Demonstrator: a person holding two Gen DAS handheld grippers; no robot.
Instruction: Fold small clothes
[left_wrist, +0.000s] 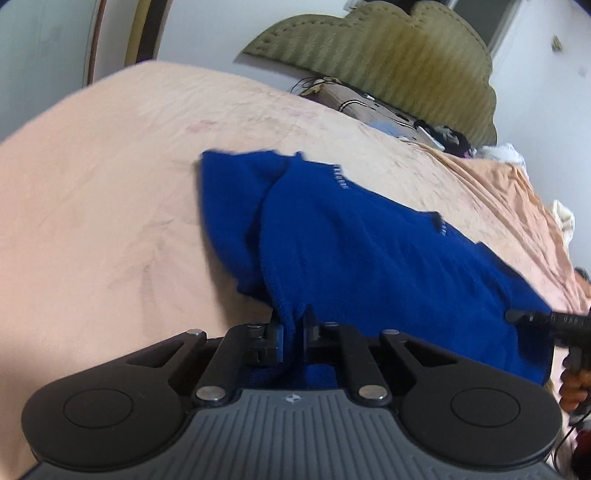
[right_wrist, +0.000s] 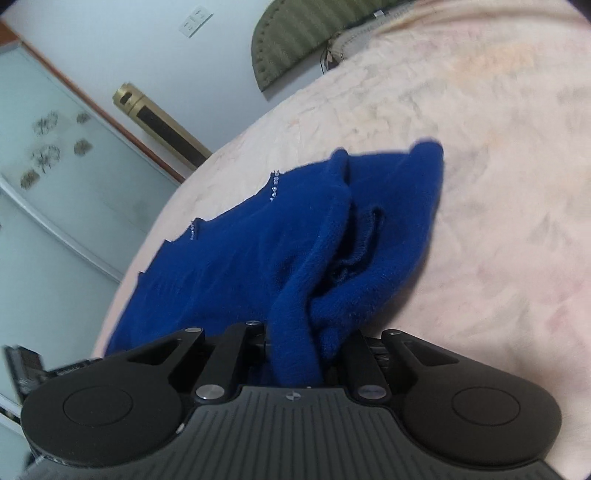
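Left wrist view: my left gripper (left_wrist: 293, 334) is clamped on the near edge of the blue garment (left_wrist: 369, 258), fabric pinched between the two fingers and bunched into the gap behind them. The garment spreads away from me over the peach sheet (left_wrist: 92, 203), one part folded over another along a diagonal ridge. Small silver studs (left_wrist: 339, 177) dot its far edge. My right gripper (left_wrist: 532, 318) shows at the right side, its tip touching the garment's right edge; from here I can't tell how its jaws stand. Green headboard (left_wrist: 388, 55) at the back, clutter in front of it.

Right wrist view: my right gripper (right_wrist: 295, 347) is closed on a thick bunch of the garment (right_wrist: 258, 251); the cloth hides the fingertips, but it runs straight down between the fingers. Garment is rumpled, folds piled on the right, flatter to the left, lying on the sheet (right_wrist: 498, 203). Studs (right_wrist: 274, 186) along the far left edge. Gold cylinder (right_wrist: 162, 127) stands against the wall beyond the bed.
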